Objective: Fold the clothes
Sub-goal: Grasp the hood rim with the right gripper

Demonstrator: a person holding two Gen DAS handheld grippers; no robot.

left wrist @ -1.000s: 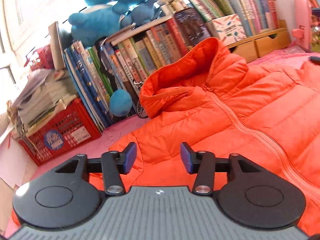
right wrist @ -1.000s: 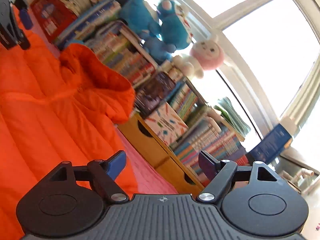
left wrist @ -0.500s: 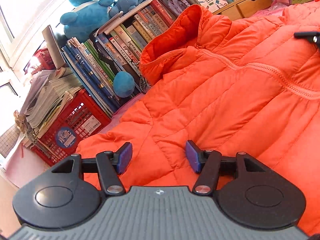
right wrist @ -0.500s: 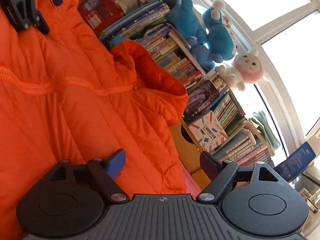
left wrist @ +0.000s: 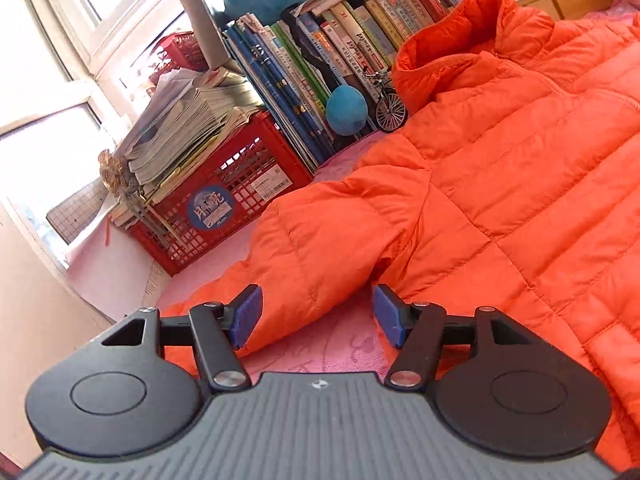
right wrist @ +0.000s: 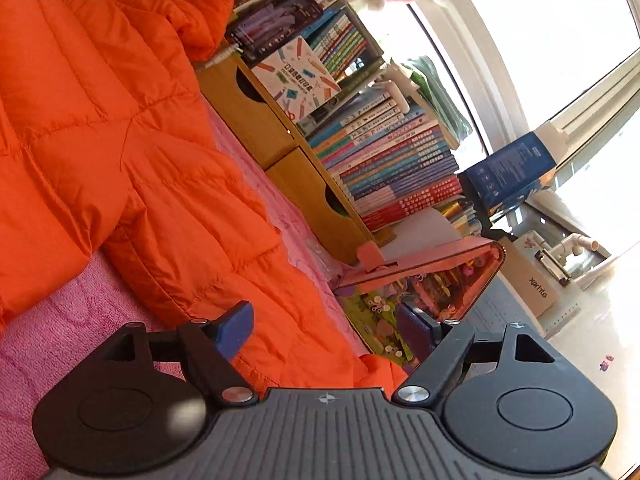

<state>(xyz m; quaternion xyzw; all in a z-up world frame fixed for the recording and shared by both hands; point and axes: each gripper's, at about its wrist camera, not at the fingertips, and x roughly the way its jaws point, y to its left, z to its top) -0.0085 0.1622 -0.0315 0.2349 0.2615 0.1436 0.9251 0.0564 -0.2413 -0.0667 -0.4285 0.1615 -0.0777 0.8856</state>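
Observation:
An orange quilted hooded jacket (left wrist: 520, 168) lies spread on a pink cloth (left wrist: 332, 344), hood toward the books. In the left wrist view its sleeve (left wrist: 320, 248) runs down to my left gripper (left wrist: 316, 316), which is open with the sleeve's lower part between its blue pads. In the right wrist view the same jacket (right wrist: 80, 92) fills the left side, and its other sleeve (right wrist: 224, 240) reaches down to my right gripper (right wrist: 328, 328). That gripper is open and straddles the sleeve end, with nothing clamped.
A red crate (left wrist: 224, 204) stacked with magazines and a row of upright books (left wrist: 320, 68) stand behind the jacket on the left. On the right are wooden drawers (right wrist: 280, 140), a book stack (right wrist: 392, 168) and a pink book stand (right wrist: 416, 268) close to the sleeve.
Both grippers have drawn back from over the jacket's body to its two sleeves, left outward to the left sleeve, right outward to the right one. Both have stayed open.

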